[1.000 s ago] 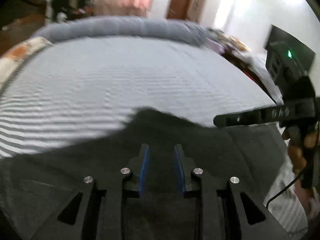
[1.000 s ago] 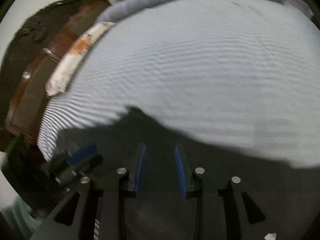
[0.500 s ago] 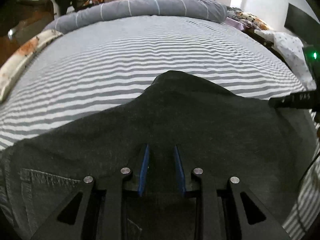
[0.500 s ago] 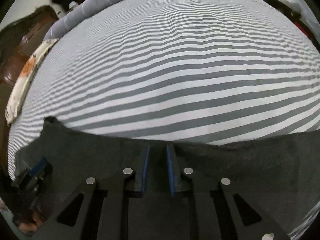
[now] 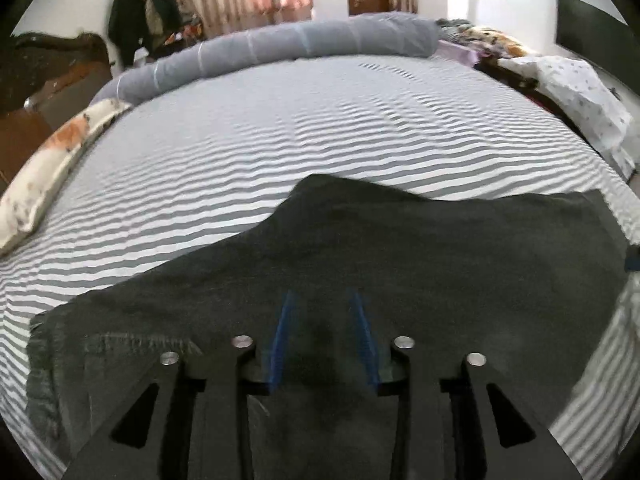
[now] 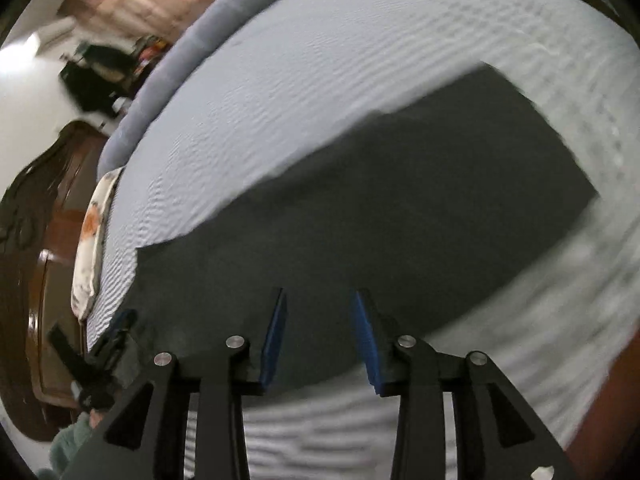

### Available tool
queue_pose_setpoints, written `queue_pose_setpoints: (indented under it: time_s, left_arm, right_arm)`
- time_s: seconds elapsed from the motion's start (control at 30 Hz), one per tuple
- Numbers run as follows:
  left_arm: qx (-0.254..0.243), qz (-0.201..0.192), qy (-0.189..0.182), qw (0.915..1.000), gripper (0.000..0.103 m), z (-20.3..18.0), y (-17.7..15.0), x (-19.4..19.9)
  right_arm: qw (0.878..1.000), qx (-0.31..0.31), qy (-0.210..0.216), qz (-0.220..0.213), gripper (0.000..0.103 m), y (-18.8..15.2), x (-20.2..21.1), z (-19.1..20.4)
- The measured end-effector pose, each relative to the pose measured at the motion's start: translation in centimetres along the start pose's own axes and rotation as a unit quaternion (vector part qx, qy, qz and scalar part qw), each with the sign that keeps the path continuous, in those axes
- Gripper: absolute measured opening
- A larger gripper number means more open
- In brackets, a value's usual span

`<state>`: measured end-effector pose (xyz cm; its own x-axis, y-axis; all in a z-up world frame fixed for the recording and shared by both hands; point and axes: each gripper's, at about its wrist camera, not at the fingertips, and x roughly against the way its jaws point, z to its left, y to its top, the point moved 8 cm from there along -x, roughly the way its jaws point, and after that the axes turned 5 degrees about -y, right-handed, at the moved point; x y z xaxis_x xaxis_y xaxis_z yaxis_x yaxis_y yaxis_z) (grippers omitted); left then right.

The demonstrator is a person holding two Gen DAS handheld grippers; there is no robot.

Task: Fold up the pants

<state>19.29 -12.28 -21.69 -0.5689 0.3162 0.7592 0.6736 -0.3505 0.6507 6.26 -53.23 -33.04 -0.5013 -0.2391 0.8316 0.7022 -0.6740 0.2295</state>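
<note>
Dark grey pants lie flat on the striped bed sheet, with a stitched pocket showing at the lower left. My left gripper hovers over them, jaws opening; the cloth lies under the blue pads, not pinched. In the blurred, tilted right wrist view the pants form a dark slab. My right gripper stands over their near edge, jaws opening with nothing clamped between them. The left gripper's fingers show at that view's lower left. A bit of the right gripper shows at the left view's right edge.
A rolled grey duvet lines the far side of the bed. A patterned pillow lies along the left edge by a dark wooden headboard. A white spotted pillow sits at the right. A teal sleeve shows low left.
Both grippers' jaws have widened and let go of the cloth. The right gripper has swung and rolled away from the far hem, and now looks across the pants' near edge.
</note>
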Motion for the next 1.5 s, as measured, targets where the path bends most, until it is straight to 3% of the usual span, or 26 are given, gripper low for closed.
queue_pose_setpoints:
  time_s: [0.07, 0.3, 0.37, 0.53, 0.6, 0.7, 0.93, 1.07, 1.3, 1.5]
  left_arm:
    - [-0.009, -0.004, -0.011, 0.9999, 0.049, -2.1, -0.7, 1.6]
    - [-0.015, 0.033, -0.047, 0.9983, 0.049, -7.9, -3.3, 2.1]
    - [-0.017, 0.042, -0.048, 0.9978, 0.049, -9.1, -3.5, 1.5]
    - [-0.006, 0.075, -0.040, 0.9963, 0.049, -10.0, -4.2, -0.3]
    - [-0.001, 0.087, -0.032, 0.9957, 0.049, -9.5, -4.9, -0.8]
    - [0.003, 0.087, -0.032, 0.9957, 0.049, -9.2, -5.3, -1.1]
    - [-0.010, 0.092, -0.015, 0.9956, 0.052, -9.2, -5.4, -1.6]
    - [-0.010, 0.090, -0.013, 0.9958, 0.052, -9.2, -5.5, -1.7]
    - [-0.008, 0.093, -0.009, 0.9956, 0.052, -9.5, -4.8, -1.4]
    - [-0.022, 0.065, -0.049, 0.9965, 0.052, -12.3, -2.8, -0.3]
  right_arm:
    - [0.999, -0.038, 0.011, 0.003, 0.034, -1.2, 0.1, -2.3]
    - [0.989, -0.137, 0.062, -0.012, 0.034, -2.5, -0.6, -7.3]
    - [0.987, -0.148, 0.057, -0.021, 0.034, -2.3, -0.8, -8.4]
    - [0.978, -0.183, 0.090, -0.048, 0.031, -0.3, -1.3, -11.1]
    - [0.975, -0.192, 0.085, -0.065, 0.031, 0.7, -1.4, -11.9]
    - [0.968, -0.214, 0.114, -0.070, 0.029, 2.1, -1.9, -12.8]
    - [0.966, -0.204, 0.125, -0.095, 0.013, 5.2, -0.8, -14.0]
    - [0.966, -0.187, 0.140, -0.113, 0.014, 6.8, 0.4, -14.8]
    - [0.968, -0.194, 0.131, -0.093, 0.010, 7.0, -1.0, -15.1]
    - [0.967, -0.204, 0.124, -0.093, 0.006, 6.8, 0.1, -14.8]
